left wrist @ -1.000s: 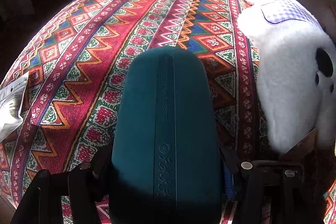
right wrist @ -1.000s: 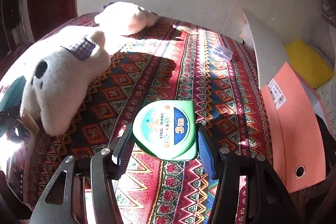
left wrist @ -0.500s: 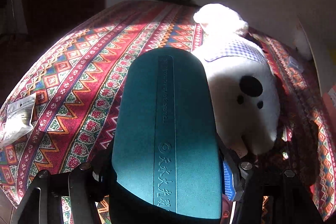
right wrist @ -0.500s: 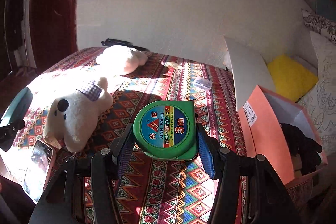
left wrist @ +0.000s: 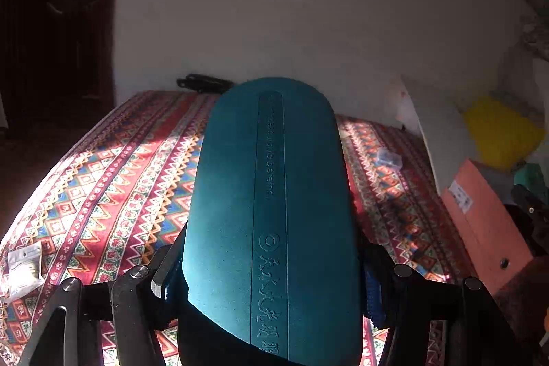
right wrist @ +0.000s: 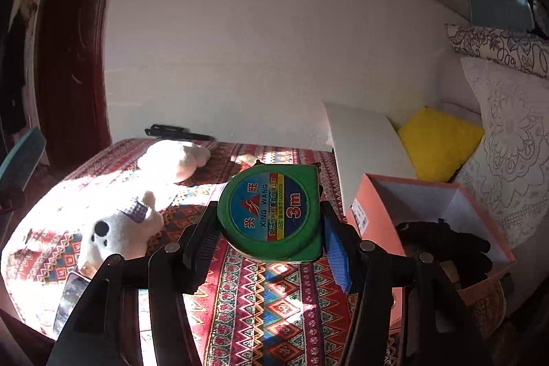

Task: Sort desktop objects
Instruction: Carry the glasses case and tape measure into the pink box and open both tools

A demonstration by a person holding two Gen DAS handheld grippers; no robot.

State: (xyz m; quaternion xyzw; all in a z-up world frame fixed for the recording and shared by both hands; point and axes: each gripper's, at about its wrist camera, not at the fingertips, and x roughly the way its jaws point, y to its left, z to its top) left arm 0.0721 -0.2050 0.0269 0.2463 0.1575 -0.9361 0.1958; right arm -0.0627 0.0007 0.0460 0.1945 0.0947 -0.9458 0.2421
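My right fingers (right wrist: pixel 271 249) clamped the green tape measure (right wrist: pixel 269 211) | orange box (right wrist: pixel 374 194) lay open just right, nearer them | left fingers (left wrist: pixel 267 294) clamped the teal glasses case (left wrist: pixel 267 222), long axis pointing forward.

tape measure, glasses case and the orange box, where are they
tape measure (right wrist: pixel 271 211): right wrist view, blue round label
glasses case (left wrist: pixel 271 222): left wrist view, teal lid
orange box (right wrist: pixel 374 204): right wrist view, near side wall

We are seeing the patterned tablecloth (right wrist: pixel 260 307) filling the lower half of the right wrist frame. Lying on it are a white plush dog (right wrist: pixel 120 232) at lower left, a phone (right wrist: pixel 70 300) just below it, a second white plush (right wrist: pixel 173 160) at centre left, and an orange box (right wrist: pixel 374 222) at right.
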